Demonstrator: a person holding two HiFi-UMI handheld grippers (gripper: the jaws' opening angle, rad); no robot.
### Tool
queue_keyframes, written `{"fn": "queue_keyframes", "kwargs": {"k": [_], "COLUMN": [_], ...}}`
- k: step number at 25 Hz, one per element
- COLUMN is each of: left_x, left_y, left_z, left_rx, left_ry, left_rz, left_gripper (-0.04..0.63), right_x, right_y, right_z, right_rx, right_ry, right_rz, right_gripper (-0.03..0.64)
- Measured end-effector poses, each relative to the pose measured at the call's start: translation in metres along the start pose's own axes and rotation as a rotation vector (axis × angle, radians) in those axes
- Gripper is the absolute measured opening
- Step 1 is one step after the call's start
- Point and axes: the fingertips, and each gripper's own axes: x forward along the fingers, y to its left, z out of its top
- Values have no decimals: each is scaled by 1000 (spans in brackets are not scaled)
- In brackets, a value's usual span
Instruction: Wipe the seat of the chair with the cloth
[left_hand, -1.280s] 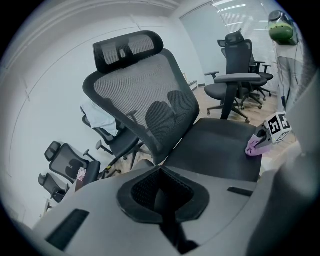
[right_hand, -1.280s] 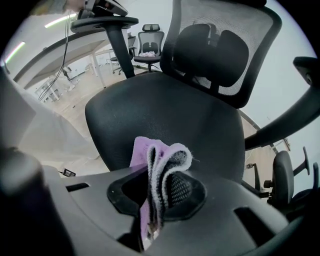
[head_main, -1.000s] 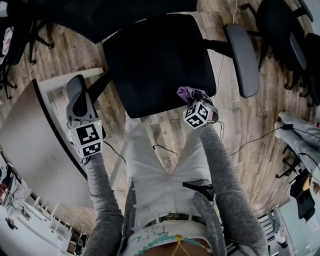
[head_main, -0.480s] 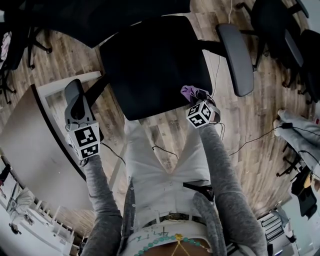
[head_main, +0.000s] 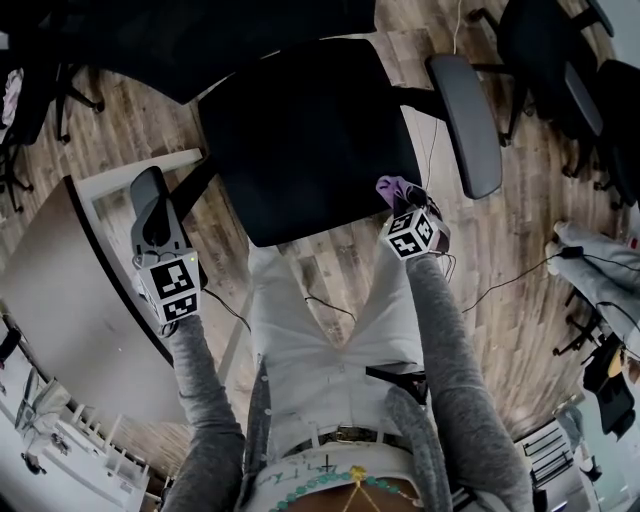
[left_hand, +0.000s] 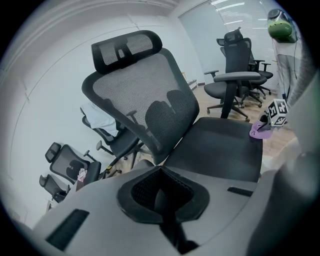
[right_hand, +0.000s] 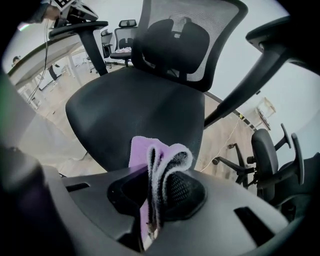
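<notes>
The black chair seat (head_main: 310, 130) fills the middle of the head view. My right gripper (head_main: 402, 200) is at the seat's front right corner, shut on a folded purple cloth (head_main: 393, 186). In the right gripper view the cloth (right_hand: 150, 155) stands pinched between the jaws, with the seat (right_hand: 135, 110) just ahead. My left gripper (head_main: 158, 238) hovers at the chair's left armrest (head_main: 148, 190), jaws together and nothing visible between them. The left gripper view looks across the seat (left_hand: 225, 147) to the cloth (left_hand: 261, 131).
The mesh backrest (left_hand: 145, 95) rises behind the seat and the right armrest (head_main: 465, 125) juts out at the right. A white desk (head_main: 60, 290) lies to the left. Other office chairs (head_main: 560, 60) and cables (head_main: 500, 285) are on the wood floor.
My right gripper and the cloth have shifted slightly right along the seat's front edge. The left gripper has dropped back a little towards me.
</notes>
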Motion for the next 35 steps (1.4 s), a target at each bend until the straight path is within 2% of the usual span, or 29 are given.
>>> {"fn": "queue_keyframes", "kwargs": {"k": [9, 15, 35], "left_x": [2, 3, 5], "left_y": [1, 0, -3], "left_z": [-1, -2, 1], "left_rx": [6, 11, -2], "left_ry": [3, 3, 1], "left_rz": [1, -2, -13], "left_gripper": [-2, -2, -2], "right_x": [-5, -7, -16], "right_y": [-25, -30, -26], "right_z": [-21, -22, -4], "right_rx": [80, 94, 171], "right_ry": [60, 71, 77], "right_rz": [-59, -70, -32], "right_gripper": [52, 52, 52]}}
